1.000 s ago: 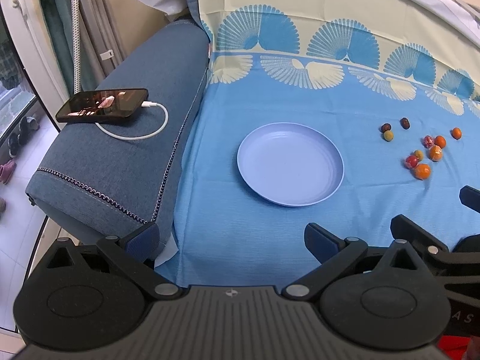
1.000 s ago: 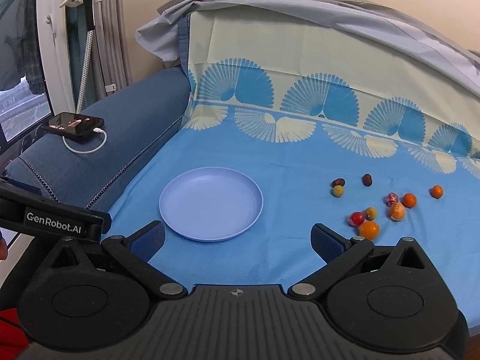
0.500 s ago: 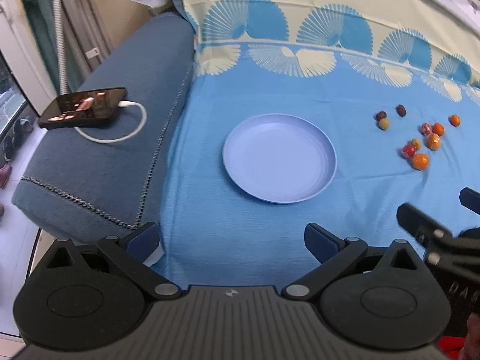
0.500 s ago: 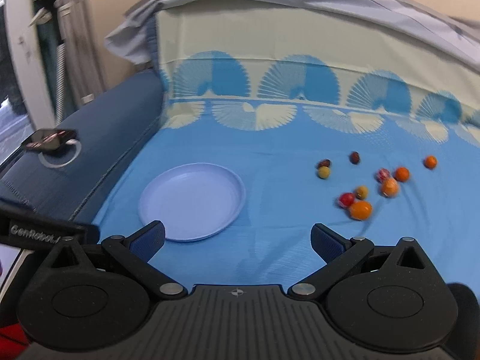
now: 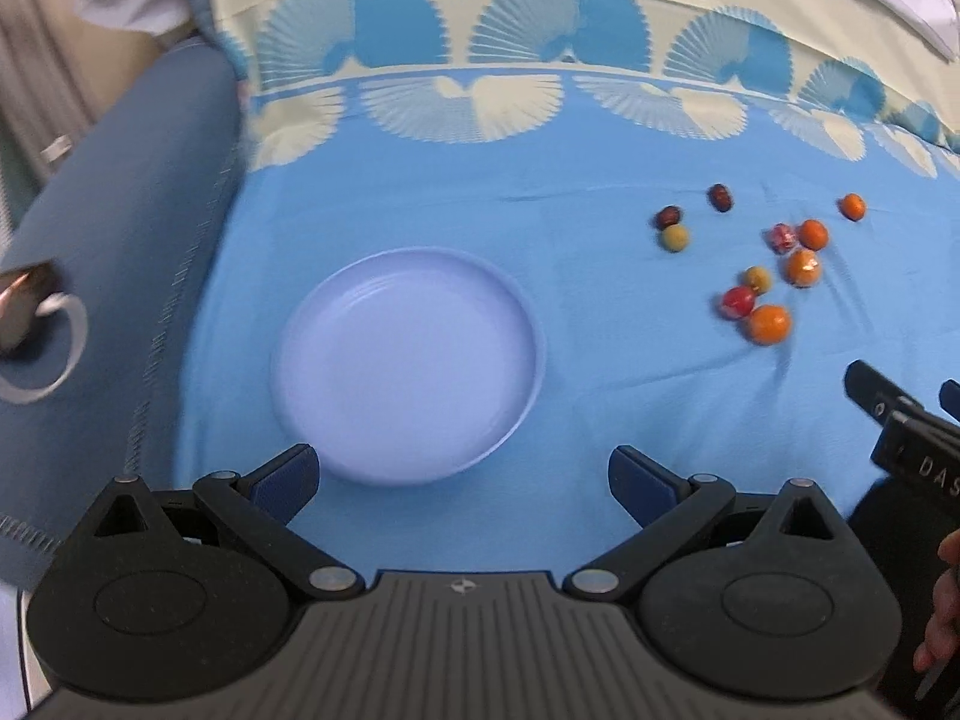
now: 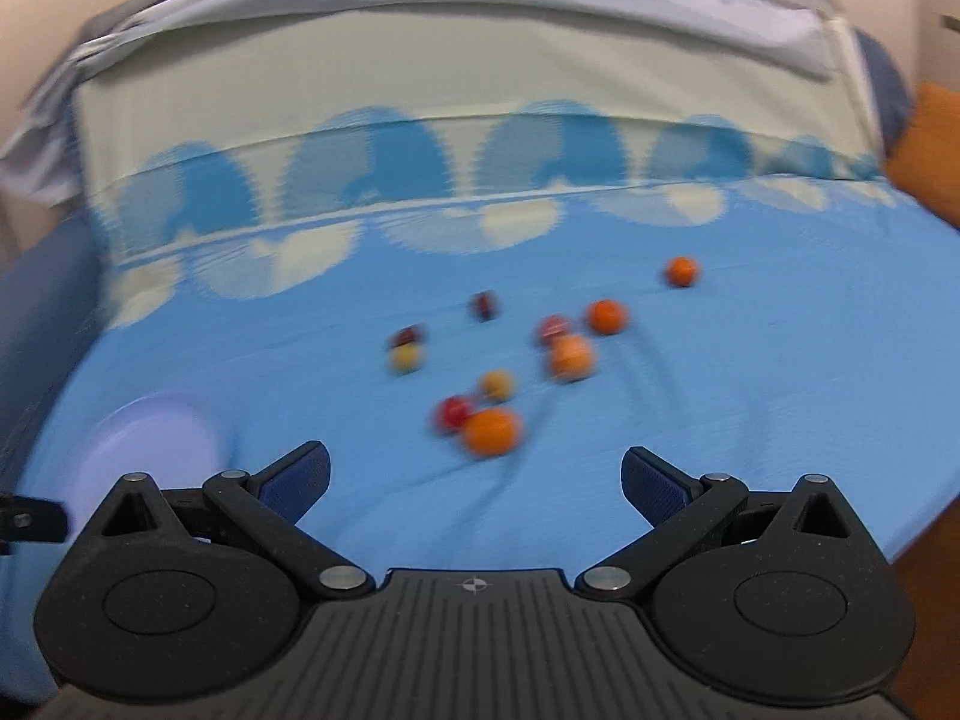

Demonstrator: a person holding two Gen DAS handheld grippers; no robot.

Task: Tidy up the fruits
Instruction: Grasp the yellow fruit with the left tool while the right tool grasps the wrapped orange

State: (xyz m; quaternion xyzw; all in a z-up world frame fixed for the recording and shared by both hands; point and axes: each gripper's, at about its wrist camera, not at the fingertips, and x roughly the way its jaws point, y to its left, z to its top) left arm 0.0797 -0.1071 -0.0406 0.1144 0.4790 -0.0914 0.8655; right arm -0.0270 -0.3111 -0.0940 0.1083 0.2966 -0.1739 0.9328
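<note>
Left wrist view shows the left gripper [image 5: 462, 477] spread wide and empty over the round plate [image 5: 336, 324], fruits [image 5: 768, 324] at two o'clock, while the right gripper [image 6: 477, 480] gapes empty above them.

We have swung the right gripper [image 6: 474, 480] rightward, so the fruits [image 6: 492, 384] now sit ahead of it and the plate [image 6: 150, 444] slid to its left edge. Our left gripper [image 5: 462, 480] has closed in over the plate [image 5: 408, 360].
</note>
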